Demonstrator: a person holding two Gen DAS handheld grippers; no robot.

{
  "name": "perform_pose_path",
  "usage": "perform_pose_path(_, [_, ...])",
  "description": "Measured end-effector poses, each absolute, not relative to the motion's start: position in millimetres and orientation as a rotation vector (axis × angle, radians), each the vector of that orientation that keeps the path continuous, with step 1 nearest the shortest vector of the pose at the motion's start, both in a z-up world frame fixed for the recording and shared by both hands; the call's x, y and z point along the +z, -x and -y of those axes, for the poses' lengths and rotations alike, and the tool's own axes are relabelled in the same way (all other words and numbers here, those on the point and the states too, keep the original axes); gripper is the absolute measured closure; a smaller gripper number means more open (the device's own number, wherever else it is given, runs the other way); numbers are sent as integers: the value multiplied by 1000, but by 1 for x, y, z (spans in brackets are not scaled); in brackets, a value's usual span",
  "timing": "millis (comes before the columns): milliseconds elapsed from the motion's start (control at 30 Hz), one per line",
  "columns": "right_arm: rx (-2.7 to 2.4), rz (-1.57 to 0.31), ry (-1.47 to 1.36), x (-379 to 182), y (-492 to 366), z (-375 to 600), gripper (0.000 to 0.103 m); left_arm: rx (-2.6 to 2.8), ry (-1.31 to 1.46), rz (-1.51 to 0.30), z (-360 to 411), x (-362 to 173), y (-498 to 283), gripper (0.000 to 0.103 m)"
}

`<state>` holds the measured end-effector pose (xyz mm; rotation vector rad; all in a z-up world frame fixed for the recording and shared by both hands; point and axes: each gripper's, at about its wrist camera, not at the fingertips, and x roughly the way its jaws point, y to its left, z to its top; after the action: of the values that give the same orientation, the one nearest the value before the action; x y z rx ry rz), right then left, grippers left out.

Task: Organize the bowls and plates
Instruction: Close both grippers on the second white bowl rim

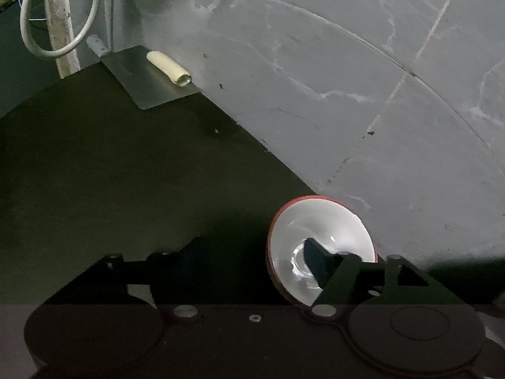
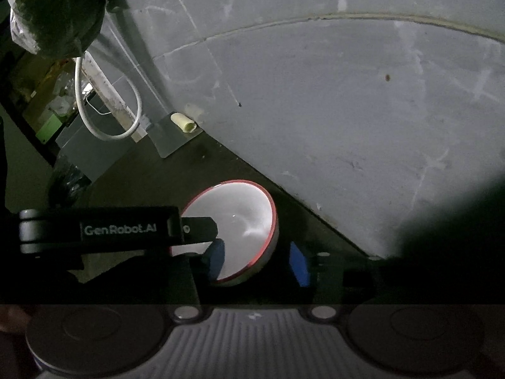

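A red-rimmed bowl point(image 1: 318, 246) with a pale, shiny inside sits on the dark surface point(image 1: 126, 173) right at its back edge, just beside the grey wall point(image 1: 315, 79). In the left wrist view the left gripper point(image 1: 252, 255) stands at the bowl's near side: its right-hand finger point(image 1: 318, 265) reaches over the rim into the bowl's inside, while the other finger point(image 1: 176, 252) stays well outside on the dark surface, so the fingers stand partly apart with the rim between them and no clear squeeze on it. In the right wrist view the same bowl point(image 2: 240, 221) lies between the fingers of the right gripper point(image 2: 258, 260): the left-hand blue pad point(image 2: 216, 259) is inside the bowl and the right-hand blue pad point(image 2: 299, 263) stands just clear of its outer wall, the fingers at a middling width and not pressing. The left gripper's black body point(image 2: 98, 230) crosses that view from the left and ends at the bowl's rim. Toward the far corner of the surface a flat metal plate point(image 1: 148, 75) carries a small cream tube point(image 1: 169, 68), and a white cable point(image 1: 60, 31) loops down beside a pale post point(image 1: 60, 25).
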<state>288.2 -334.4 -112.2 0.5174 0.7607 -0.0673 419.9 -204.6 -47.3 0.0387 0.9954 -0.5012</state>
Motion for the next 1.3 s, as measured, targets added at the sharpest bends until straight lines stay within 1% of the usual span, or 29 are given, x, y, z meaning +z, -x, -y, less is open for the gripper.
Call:
perform_pose_path(33, [-66, -762, -519, -113, -289, 335, 58, -503, -38, -997, 205, -48, -420, 46])
perform_pose_path(100, [-64, -763, -520, -113, -289, 335, 60, -513, -31, -1006, 205, -49, -420, 53])
perform_pose_path(167, [-58, -766, -520, -113, -290, 336, 61, -525, -24, -1011, 205, -51, -418, 59])
perform_pose_path(233, [-48, -769, -519, -112, -290, 338, 62, -540, -25, -1019, 208, -51, -417, 68])
perform_pose_path(300, [-41, -771, -517, -112, -288, 340, 63, -550, -22, -1027, 211, -52, -416, 74])
perform_pose_path(400, [-24, -774, -520, -112, -289, 341, 68, -544, -15, -1030, 213, -52, -415, 80])
perform_pose_path(433, [-22, -775, -519, -112, -288, 341, 68, -537, -18, -1031, 213, -52, -416, 85])
perform_pose_path(500, [-19, -778, -519, -111, -286, 342, 69, -528, -11, -1038, 211, -52, -415, 88])
perform_pose_path(867, [24, -796, -521, -110, -274, 341, 75, -506, 16, -1020, 203, -43, -398, 89])
perform_pose_path(1300, [81, -694, -499, -73, -245, 333, 75, -480, 40, -921, 184, -3, -359, 89])
